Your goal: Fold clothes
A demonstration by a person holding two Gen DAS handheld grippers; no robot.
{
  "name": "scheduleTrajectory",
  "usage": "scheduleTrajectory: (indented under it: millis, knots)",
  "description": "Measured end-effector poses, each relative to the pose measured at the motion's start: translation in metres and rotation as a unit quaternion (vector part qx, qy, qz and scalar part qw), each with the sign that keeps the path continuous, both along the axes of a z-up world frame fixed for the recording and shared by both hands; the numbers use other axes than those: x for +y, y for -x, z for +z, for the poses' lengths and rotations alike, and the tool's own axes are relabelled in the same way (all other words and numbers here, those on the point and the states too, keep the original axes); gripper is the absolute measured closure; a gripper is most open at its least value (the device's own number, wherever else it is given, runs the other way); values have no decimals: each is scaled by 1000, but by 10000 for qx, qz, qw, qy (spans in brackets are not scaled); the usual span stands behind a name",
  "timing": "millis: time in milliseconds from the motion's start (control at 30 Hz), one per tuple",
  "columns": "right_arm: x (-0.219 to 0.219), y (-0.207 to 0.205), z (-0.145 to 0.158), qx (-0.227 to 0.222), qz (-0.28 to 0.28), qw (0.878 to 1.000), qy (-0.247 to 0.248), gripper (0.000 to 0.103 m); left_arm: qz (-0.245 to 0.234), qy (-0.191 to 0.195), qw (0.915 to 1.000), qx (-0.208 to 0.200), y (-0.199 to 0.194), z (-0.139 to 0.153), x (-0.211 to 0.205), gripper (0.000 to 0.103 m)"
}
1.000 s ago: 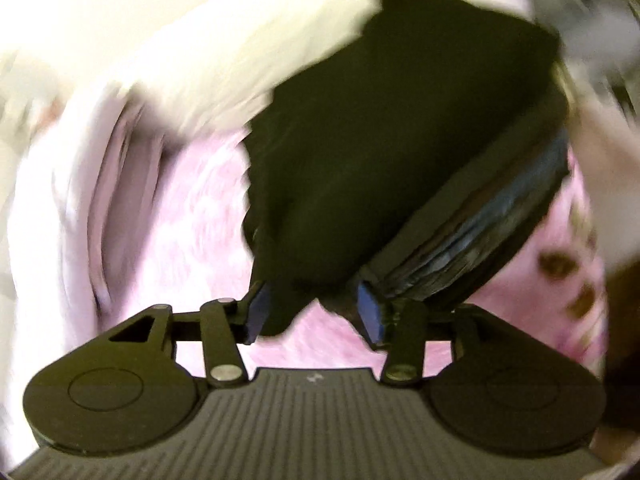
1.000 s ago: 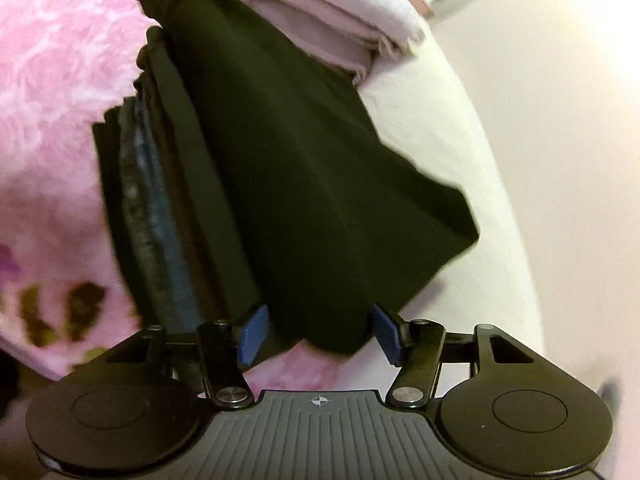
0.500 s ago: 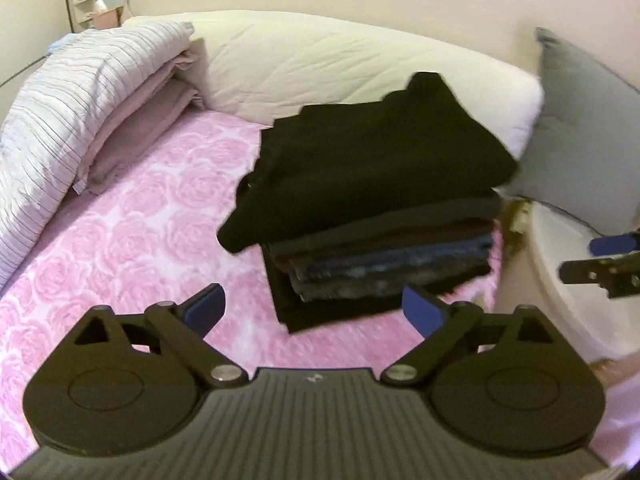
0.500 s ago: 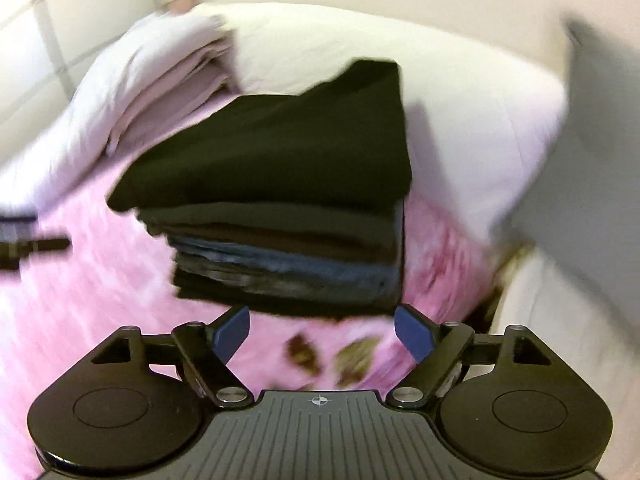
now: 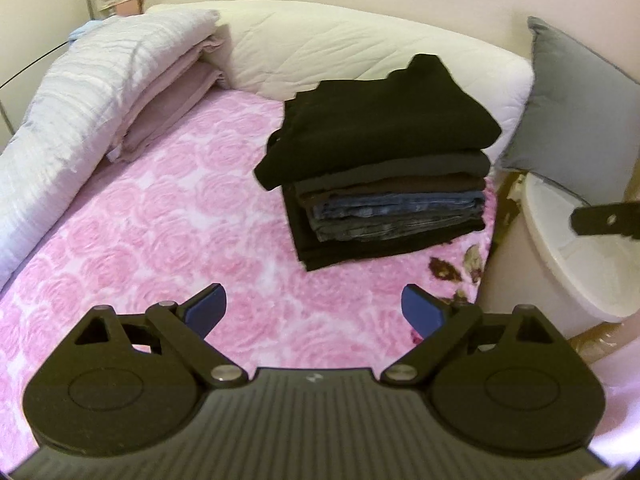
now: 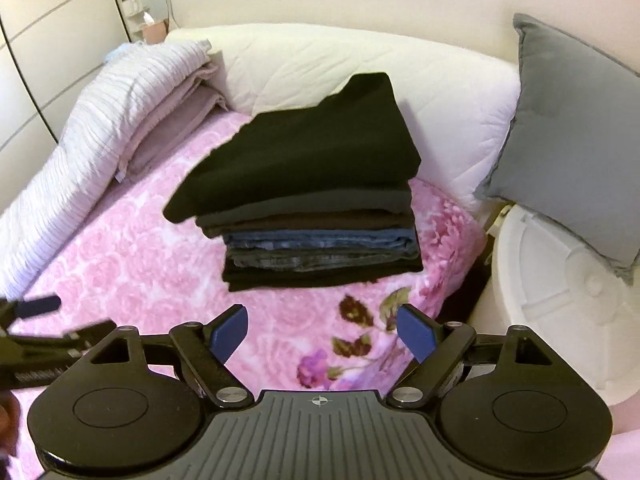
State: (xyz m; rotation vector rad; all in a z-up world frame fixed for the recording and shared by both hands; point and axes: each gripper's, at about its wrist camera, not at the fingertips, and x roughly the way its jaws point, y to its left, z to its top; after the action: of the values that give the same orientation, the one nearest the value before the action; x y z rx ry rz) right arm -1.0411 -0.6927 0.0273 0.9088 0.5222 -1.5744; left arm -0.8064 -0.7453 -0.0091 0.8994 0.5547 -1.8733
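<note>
Findings: a stack of folded clothes [image 5: 384,184] sits on the pink floral blanket [image 5: 160,220], near the bed's far corner, just in front of the white quilted bolster [image 5: 360,40] and beside the grey cushion [image 5: 580,112]. The top piece, a black garment [image 6: 304,152], lies folded on the stack; its near-left corner overhangs the layers below and the piece sits slightly askew. Beneath it are several dark folded items and what appears to be blue denim.

Tool state: the left gripper [image 5: 314,308] is spread wide with nothing between its blue pads [image 5: 206,308]. The right gripper [image 6: 322,336] is likewise spread and empty. Both hover over the blanket, well apart from the stack — neither touches any cloth.

Progress: judged from the layout, the black garment's fold and placement are done. No unfolded clothing shows in either view; the striped duvet [image 5: 92,92] and folded sheets at left look like bedding, not work items. Remaining, as a judgement: squaring the overhanging corner — and fetching any further garment from outside the 2 views, if 1 exists.
</note>
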Motion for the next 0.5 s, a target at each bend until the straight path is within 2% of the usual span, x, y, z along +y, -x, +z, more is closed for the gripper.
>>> scheduleTrajectory:
  millis: [133, 267, 500]
  knots:
    - [-4, 0, 7, 76, 136, 9999, 55, 18, 343, -48, 9994, 21, 2, 4, 0, 11]
    - [-3, 4, 10, 66, 283, 9995, 105, 18, 513, 197, 9984, -104, 13, 12, 7, 10]
    - [1, 18, 11, 187, 399, 9990, 92, 18, 752, 95, 9971, 42, 32, 20, 13, 10]
